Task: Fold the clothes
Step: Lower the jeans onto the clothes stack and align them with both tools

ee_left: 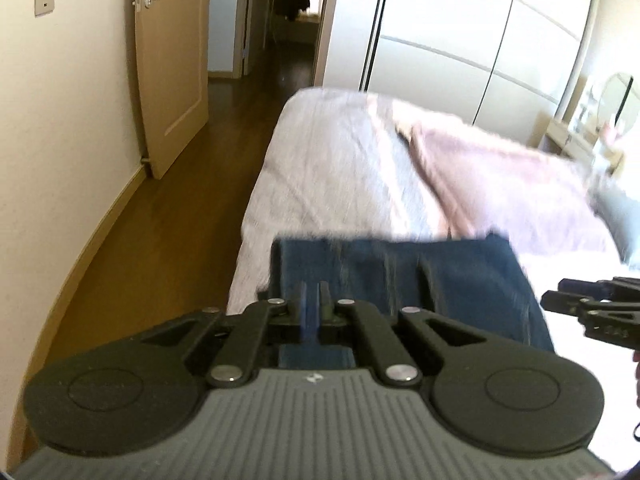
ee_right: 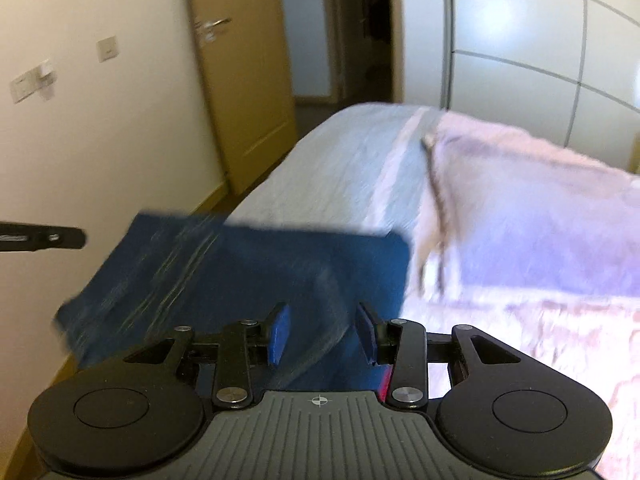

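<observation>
Nearest my lens is my left gripper (ee_left: 311, 300), its jaws pinched tight on the near edge of the blue denim garment (ee_left: 400, 276). My right gripper (ee_right: 323, 330) has its jaws spread apart with the same denim (ee_right: 260, 268) running between and under them; I cannot tell whether the blue pads (ee_right: 280, 332) touch the cloth, so I count it as holding nothing.

The denim is lifted and stretched in front of me, near the foot corner of the bed (ee_left: 332, 168), and both views are smeared by motion.

My main worry is that the garment hangs from one pinch only. If my left grip sits on a thin hem, the weight of the denim could drag it out, or the free side could sag and spoil any crease. Its left corner (ee_right: 68, 320) already hangs off the bed side, over the wooden floor (ee_left: 160, 232), so a slip could send it down there.

For room, the bed has open sheet ahead. The pink blanket (ee_left: 520, 196) takes up the right part and could snag a laid-down edge. The open door (ee_left: 172, 80) and wall stand well apart to the left.
</observation>
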Motion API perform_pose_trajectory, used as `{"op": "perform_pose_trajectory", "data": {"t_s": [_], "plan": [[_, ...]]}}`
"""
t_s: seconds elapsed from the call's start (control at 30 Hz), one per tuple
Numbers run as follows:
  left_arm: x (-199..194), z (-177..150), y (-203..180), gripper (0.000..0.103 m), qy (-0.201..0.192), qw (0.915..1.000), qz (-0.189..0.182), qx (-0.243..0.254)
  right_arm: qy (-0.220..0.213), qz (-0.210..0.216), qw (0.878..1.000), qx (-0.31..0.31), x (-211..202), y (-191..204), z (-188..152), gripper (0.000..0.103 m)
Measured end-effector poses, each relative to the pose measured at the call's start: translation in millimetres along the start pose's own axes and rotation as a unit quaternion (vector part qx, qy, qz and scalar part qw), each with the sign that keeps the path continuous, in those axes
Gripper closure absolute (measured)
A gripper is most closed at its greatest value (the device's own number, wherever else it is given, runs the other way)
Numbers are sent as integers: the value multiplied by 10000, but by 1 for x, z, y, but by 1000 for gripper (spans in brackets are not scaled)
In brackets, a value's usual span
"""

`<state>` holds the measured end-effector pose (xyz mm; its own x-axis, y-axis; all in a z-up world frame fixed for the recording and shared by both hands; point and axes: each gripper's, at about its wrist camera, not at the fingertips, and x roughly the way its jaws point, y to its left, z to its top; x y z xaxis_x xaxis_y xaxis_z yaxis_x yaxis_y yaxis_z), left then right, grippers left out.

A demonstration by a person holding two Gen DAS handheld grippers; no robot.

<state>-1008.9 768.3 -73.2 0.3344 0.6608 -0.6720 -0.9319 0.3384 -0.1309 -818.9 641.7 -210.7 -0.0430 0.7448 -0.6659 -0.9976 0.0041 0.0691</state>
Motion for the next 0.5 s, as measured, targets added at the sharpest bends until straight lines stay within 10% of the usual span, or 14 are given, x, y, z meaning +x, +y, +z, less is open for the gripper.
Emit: {"op": "perform_pose_trajectory", "data": {"t_s": [0.5], "plan": [[100,-35,6,99,-123,9987,452,-213,565,-153,9937,960,111,-58,18,63]]}}
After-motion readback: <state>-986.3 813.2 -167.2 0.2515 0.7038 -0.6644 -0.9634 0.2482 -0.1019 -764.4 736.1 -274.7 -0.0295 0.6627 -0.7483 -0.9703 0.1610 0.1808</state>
